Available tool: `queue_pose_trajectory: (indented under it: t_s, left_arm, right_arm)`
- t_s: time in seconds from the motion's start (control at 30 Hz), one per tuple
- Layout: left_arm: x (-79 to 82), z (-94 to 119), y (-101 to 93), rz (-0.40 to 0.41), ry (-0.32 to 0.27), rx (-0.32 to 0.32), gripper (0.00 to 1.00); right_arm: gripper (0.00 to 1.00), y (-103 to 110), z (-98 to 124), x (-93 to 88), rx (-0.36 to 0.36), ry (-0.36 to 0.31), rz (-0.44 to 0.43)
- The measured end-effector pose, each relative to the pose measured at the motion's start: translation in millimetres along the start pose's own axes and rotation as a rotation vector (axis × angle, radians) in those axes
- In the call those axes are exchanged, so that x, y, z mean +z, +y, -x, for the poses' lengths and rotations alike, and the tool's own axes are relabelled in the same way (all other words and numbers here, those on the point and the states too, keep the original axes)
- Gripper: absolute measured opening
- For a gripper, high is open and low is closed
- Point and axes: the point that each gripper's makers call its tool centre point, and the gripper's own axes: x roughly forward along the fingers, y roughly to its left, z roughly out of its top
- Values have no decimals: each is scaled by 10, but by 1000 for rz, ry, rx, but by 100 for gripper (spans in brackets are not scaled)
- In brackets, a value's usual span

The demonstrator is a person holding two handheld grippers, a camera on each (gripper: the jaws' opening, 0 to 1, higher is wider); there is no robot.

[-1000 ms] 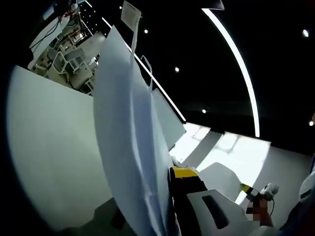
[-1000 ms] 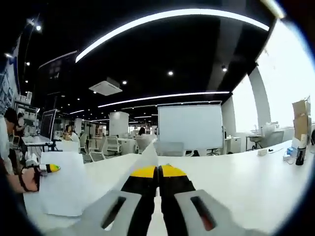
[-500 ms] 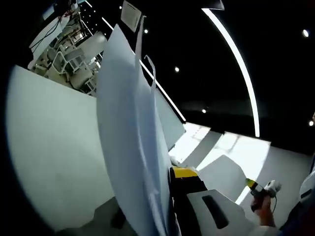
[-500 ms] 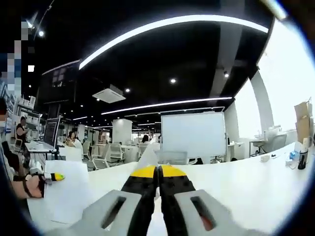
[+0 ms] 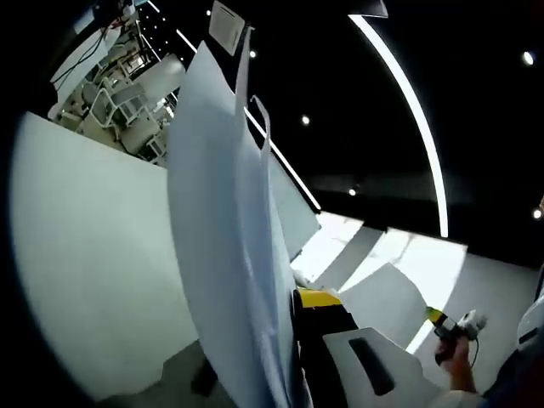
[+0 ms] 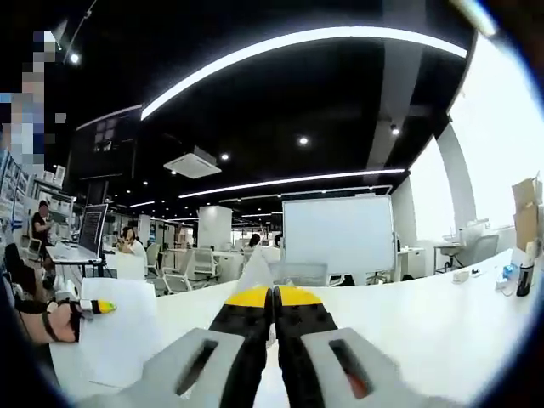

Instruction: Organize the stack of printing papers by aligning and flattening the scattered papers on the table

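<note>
1. The papers (image 5: 225, 255) stand on edge, rising from the lower centre of the left gripper view to its top; a thin white edge (image 6: 255, 274) rises between the tongs in the right gripper view.
2. The left tongs (image 5: 293, 319) pinch the sheets' near edge.
3. The right tongs (image 6: 273, 296) are closed on that thin edge.
4. My judgement: keep both grips firm and level, then tap the lower edges squarely on the white worktop (image 6: 425, 314).
</note>
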Motion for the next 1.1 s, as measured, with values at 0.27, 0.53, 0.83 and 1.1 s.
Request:
queue_pose_trajectory:
  t_s: [0.27, 0.53, 0.83, 1.1]
  left_arm:
    - [4, 2, 0, -1, 0, 0, 7]
    - [4, 5, -2, -1, 0, 0, 7]
    - [1, 9, -8, -1, 0, 1, 7]
    - [-2, 9, -10, 0, 0, 1, 7]
  right_arm:
    - [0, 20, 19, 101, 4, -18, 10]
    - [0, 29, 35, 134, 9, -25, 14]
    - [0, 52, 42, 183, 16, -32, 23]
    - [0, 91, 38, 216, 26, -30, 56]
